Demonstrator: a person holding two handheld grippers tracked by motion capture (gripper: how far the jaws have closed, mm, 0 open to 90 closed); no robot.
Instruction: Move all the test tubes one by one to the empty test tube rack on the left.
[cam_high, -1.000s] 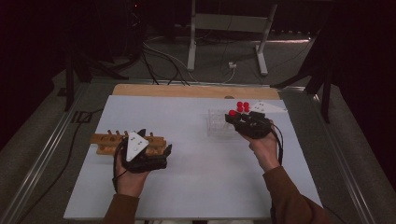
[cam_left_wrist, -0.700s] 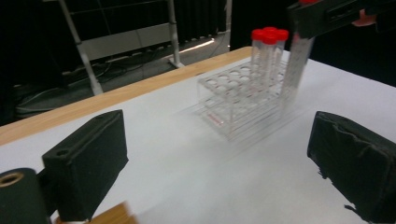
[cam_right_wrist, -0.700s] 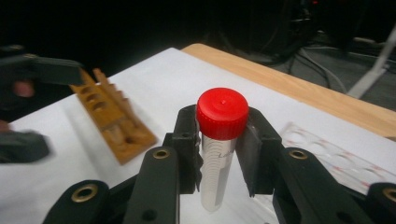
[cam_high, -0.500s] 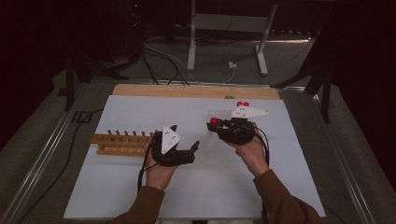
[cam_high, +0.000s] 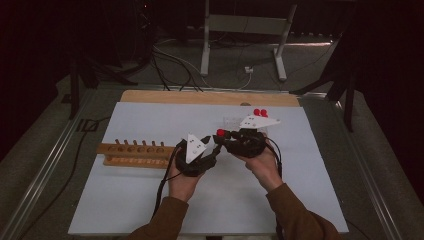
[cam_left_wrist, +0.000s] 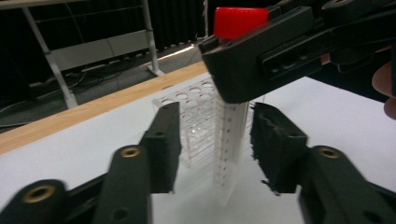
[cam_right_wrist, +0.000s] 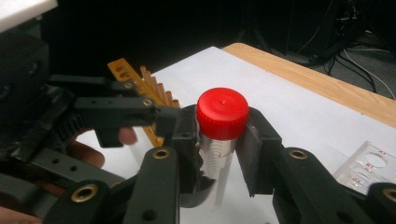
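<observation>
Tube (cam_right_wrist: 219, 140), clear with red cap (cam_right_wrist: 222, 113): held upright above mid-table, clamped just under the cap by the right gripper (cam_high: 231, 138). Left gripper (cam_high: 209, 146): jaws parted either side of the tube's lower body, apparently not touching. Clear rack (cam_left_wrist: 196, 116): behind the tube, two red-capped tubes (cam_high: 259, 112) at its far end. Wooden rack (cam_high: 135, 154): left of both hands. White mat (cam_high: 125, 200) on the table.

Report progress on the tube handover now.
Done: the right claw is shut on a red-capped tube, lifted clear of the clear rack. In hand: the left claw stands open around its lower body. Left: closing, release, and the wooden rack.
</observation>
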